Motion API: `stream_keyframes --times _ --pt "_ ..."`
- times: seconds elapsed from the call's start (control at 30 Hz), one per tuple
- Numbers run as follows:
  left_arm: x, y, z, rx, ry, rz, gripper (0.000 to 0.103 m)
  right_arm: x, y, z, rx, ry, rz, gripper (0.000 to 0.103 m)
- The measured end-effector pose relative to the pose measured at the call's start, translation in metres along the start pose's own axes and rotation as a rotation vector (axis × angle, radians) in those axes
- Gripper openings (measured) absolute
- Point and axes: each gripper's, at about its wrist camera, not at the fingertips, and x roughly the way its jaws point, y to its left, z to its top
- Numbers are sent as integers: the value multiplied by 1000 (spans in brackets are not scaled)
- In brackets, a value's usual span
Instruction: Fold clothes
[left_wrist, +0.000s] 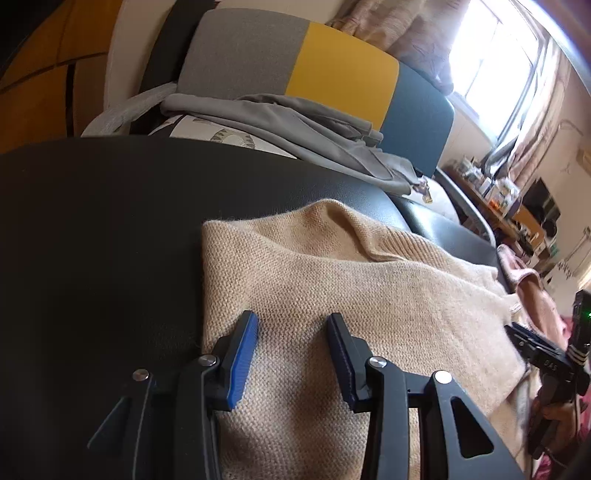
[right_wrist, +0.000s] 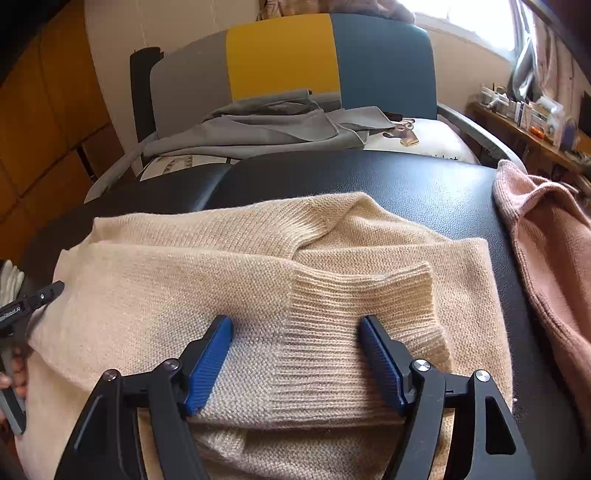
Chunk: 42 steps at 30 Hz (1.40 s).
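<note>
1. Two claws stand over one beige knit sweater (right_wrist: 229, 280) lying part-folded on the black padded table (right_wrist: 424, 192).
2. Left claw (left_wrist: 291, 321): jaws parted to a moderate gap, blue pads (left_wrist: 242, 363) clear of the fabric on their inner faces; nothing is gripped. The sweater's left folded edge lies just outboard of its left finger, and the knit runs between and ahead of both fingers.
3. Right claw (right_wrist: 297, 325): jaws spread wide, nothing gripped. A ribbed sleeve cuff (right_wrist: 362, 295) lies flat between and just ahead of its fingers, on top of the sweater body.
4. A second ribbed band (right_wrist: 236, 225) crosses the sweater further ahead of the right claw.
5. In the left wrist view, the right claw appears at the far right edge, beyond the sweater.
6. In the right wrist view, the left claw's tip shows at the far left edge, with a hand (right_wrist: 16, 369) behind it.
7. A pink knit garment (right_wrist: 546, 258) hangs over the table edge, right of the right claw.
8. Beyond the table, ahead of both claws, a grey garment (right_wrist: 258, 129) lies on a chair with a grey, yellow and blue backrest (right_wrist: 284, 55).
</note>
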Motion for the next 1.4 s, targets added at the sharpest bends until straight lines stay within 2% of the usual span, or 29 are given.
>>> stream_keyframes --times 0.1,0.23,0.33,0.43,0.6,0.73,0.83,0.97,1.03,1.13,1.23,1.4 --pt "-10 -6 8 6 33 37 41 0 -1 2 5 6 16 77" --pt "-68 -9 -8 -19 -48 -24 46 -25 -15 4 66 13 97 80" --pt "-109 -1 -42 -38 -68 -107 49 -69 -42 -16 169 -35 214 103" --pt "-141 5 -85 -29 -54 -148 51 -111 -84 -58 281 -31 275 103" --pt "-172 23 -150 -66 34 -162 51 -161 -143 -142 449 7 342 102" --pt "-189 33 -187 -127 75 -180 51 -177 -169 -197 564 7 401 88" --pt "-198 35 -206 -141 83 -210 51 -179 -173 -219 610 -33 478 84" --pt "-204 32 -227 -130 101 -238 53 -168 -147 -223 533 34 610 81" --pt "-201 26 -231 -115 124 -273 56 -161 -132 -225 509 75 693 81" --pt "-196 14 -239 -71 162 -329 63 -150 -112 -224 477 109 773 81" --pt "-188 5 -245 -32 206 -359 65 -142 -101 -225 462 141 810 81" --pt "-184 -3 -249 -20 239 -345 67 -136 -95 -240 455 199 841 81"
